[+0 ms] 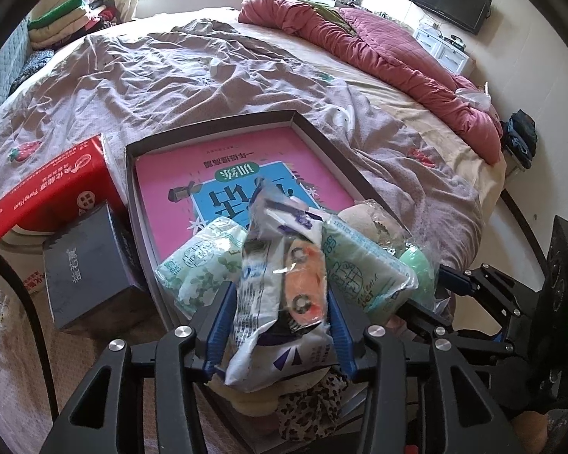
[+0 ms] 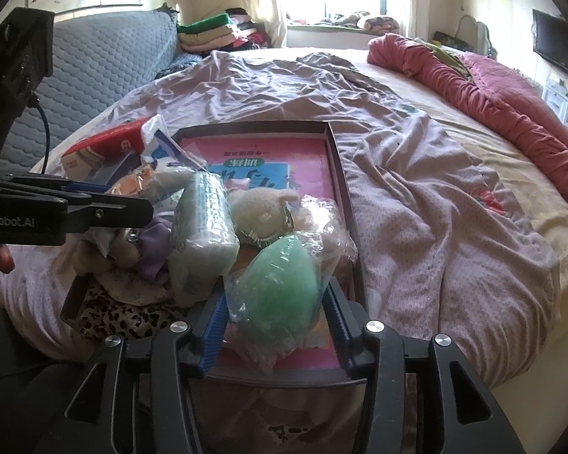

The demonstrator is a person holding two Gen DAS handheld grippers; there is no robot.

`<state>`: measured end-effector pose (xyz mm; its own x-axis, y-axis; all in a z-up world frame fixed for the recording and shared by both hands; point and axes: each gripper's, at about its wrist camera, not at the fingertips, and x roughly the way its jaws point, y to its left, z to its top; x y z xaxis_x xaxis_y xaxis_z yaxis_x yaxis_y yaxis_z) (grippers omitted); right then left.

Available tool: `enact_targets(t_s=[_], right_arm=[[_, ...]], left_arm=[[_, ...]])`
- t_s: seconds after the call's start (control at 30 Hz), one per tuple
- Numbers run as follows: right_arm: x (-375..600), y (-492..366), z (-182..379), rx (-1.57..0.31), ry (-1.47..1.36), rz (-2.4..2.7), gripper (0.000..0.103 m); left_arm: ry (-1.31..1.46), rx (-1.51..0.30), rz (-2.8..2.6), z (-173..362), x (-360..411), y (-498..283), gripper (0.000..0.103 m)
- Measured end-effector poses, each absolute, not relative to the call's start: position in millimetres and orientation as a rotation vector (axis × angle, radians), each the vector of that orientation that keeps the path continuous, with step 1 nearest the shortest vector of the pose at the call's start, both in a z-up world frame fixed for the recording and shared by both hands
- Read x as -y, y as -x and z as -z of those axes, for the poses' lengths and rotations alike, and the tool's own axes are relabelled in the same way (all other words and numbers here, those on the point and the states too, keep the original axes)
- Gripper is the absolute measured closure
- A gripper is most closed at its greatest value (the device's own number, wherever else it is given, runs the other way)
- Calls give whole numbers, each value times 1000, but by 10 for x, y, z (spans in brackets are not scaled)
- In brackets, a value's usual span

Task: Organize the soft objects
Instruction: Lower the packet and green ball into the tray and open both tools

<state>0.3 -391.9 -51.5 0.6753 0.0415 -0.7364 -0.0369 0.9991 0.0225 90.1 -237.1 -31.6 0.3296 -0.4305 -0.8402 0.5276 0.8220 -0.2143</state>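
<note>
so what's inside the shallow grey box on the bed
A pink book lies flat on the bottom of the box. On its near end sit tissue packs, a beige plush and bagged items; whatever is beneath them is hidden.

A rumpled mauve sheet (image 1: 170, 87) covers the bed (image 2: 454, 121), with a pink quilt (image 1: 397, 56) bunched along its far side. A black screen (image 1: 448, 0) hangs on the wall. Folded blankets (image 2: 212, 32) are stacked beside the blue quilted headboard (image 2: 106, 60).

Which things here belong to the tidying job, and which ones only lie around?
Job:
- white snack bag
- green wrapped sponge
- tissue packs
- plush toy
- tray

Lying about:
- red box
- grey box
- red quilt
</note>
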Motion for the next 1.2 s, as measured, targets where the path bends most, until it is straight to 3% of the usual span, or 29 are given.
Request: enact_targets(t_s=[0.27, 0.6, 0.7, 0.8, 0.93, 1.2], right_arm=[[3955, 18, 501, -829, -18, -31, 42], [3992, 52, 480, -843, -29, -3, 41], [4004, 74, 465, -844, -37, 7, 41], [4002, 94, 418, -839, -38, 13, 41], [3997, 140, 321, -819, -41, 32, 33], [3907, 199, 27, -773, -34, 52, 32]], left_arm=[[-90, -1049, 619, 289, 2330, -884, 48], [-82, -999, 608, 122, 2217, -799, 48], [-72, -982, 609, 57, 2177, -767, 40], [-73, -974, 609, 9, 2153, -725, 39], [-87, -966, 594, -22, 2128, -664, 38], [-99, -956, 595, -99, 2072, -527, 35]])
